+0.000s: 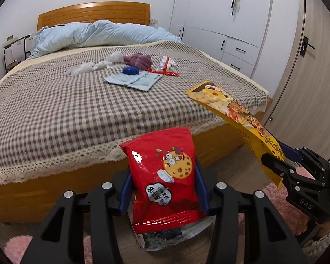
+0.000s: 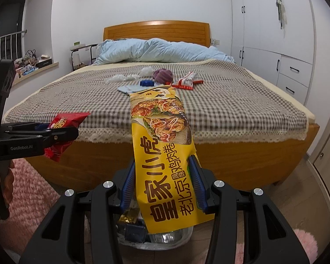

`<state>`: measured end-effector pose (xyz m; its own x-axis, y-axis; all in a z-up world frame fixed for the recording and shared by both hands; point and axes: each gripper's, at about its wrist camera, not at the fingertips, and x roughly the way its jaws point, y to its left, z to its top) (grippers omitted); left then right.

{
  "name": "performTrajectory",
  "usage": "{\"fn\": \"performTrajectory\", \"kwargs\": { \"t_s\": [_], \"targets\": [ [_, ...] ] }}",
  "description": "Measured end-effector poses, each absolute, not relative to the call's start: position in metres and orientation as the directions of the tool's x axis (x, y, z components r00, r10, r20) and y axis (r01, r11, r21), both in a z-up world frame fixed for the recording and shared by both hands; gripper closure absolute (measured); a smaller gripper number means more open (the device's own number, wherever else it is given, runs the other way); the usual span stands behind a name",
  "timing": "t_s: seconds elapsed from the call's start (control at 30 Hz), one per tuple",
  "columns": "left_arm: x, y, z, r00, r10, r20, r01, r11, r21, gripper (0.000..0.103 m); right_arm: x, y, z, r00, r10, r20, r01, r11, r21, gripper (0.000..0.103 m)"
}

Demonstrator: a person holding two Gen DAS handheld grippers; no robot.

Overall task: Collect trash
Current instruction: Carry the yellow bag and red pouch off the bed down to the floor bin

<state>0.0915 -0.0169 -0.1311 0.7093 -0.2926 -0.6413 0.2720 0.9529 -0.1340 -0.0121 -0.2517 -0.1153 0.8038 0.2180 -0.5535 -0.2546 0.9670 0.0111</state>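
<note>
Currently, status by item:

Red cookie packet [image 1: 165, 176]: clamped between the blue pads of the left gripper [image 1: 162, 184], standing upright; a cartoon cookie face is printed on the front. In the right wrist view the same packet [image 2: 65, 121] shows at the left edge, held in front of the bed's foot end.

Yellow chicken-roll wrapper [image 2: 162, 154]: long and flat, clamped near its lower end by the right gripper [image 2: 162, 189]; the free end reaches up and forward over the bed edge. In the left wrist view it [image 1: 228, 110] slants up and to the left from the black jaws.

Left gripper jaws: partly closed, pressing on both sides of the red packet.

Right gripper jaws: partly closed, pressing on both edges of the yellow wrapper.

Trash bin [image 2: 178, 235]: directly below both grippers on the floor, lined with a clear bag, already holding wrappers and dark items.

Remaining litter on bed: red-and-white wrapper [image 1: 166, 67], blue bottle cap [image 1: 131, 70], pale blue sachet strip [image 1: 134, 81], crumpled clear plastic [image 1: 85, 68], purple cloth [image 1: 138, 60], grouped near the middle of the checked bedspread [image 1: 55, 114].

Surroundings: light blue duvet [image 1: 94, 35] bunched at the wooden headboard [image 1: 94, 13]; white wardrobe [image 1: 220, 17] on the right; pink rug [image 2: 33, 180] on the floor.

Person: a hand [image 2: 2, 180] grips the left gripper's handle.
</note>
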Motion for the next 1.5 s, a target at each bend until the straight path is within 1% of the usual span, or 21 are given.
{"fn": "performTrajectory", "kwargs": {
  "t_s": [0.43,0.63,0.9,1.1,1.33,1.5],
  "targets": [
    [0.079,-0.021,-0.157,0.668,-0.297,-0.682,0.285,0.949,-0.134,0.057,-0.020,-0.257,-0.138,0.752,0.233,-0.617,-0.309,0.951,-0.017,0.058],
    [0.085,-0.022,-0.184,0.622,-0.302,-0.722,0.285,0.947,-0.150,0.057,-0.017,-0.260,-0.161,0.694,0.229,-0.682,-0.360,0.931,-0.055,0.058],
    [0.101,-0.028,-0.226,0.554,-0.286,-0.781,0.275,0.949,-0.153,0.057,-0.001,-0.252,-0.202,0.582,0.215,-0.784,-0.474,0.873,-0.113,0.058],
    [0.117,-0.032,-0.255,0.514,-0.270,-0.814,0.267,0.952,-0.147,0.057,0.016,-0.242,-0.229,0.516,0.207,-0.831,-0.567,0.810,-0.150,0.058],
    [0.132,-0.038,-0.285,0.463,-0.255,-0.849,0.255,0.955,-0.148,0.057,0.037,-0.235,-0.262,0.401,0.225,-0.888,-0.673,0.730,-0.119,0.058],
    [0.144,-0.040,-0.305,0.422,-0.244,-0.873,0.235,0.960,-0.154,0.057,0.051,-0.232,-0.275,0.340,0.230,-0.912,-0.709,0.700,-0.088,0.058]
  ]
}}
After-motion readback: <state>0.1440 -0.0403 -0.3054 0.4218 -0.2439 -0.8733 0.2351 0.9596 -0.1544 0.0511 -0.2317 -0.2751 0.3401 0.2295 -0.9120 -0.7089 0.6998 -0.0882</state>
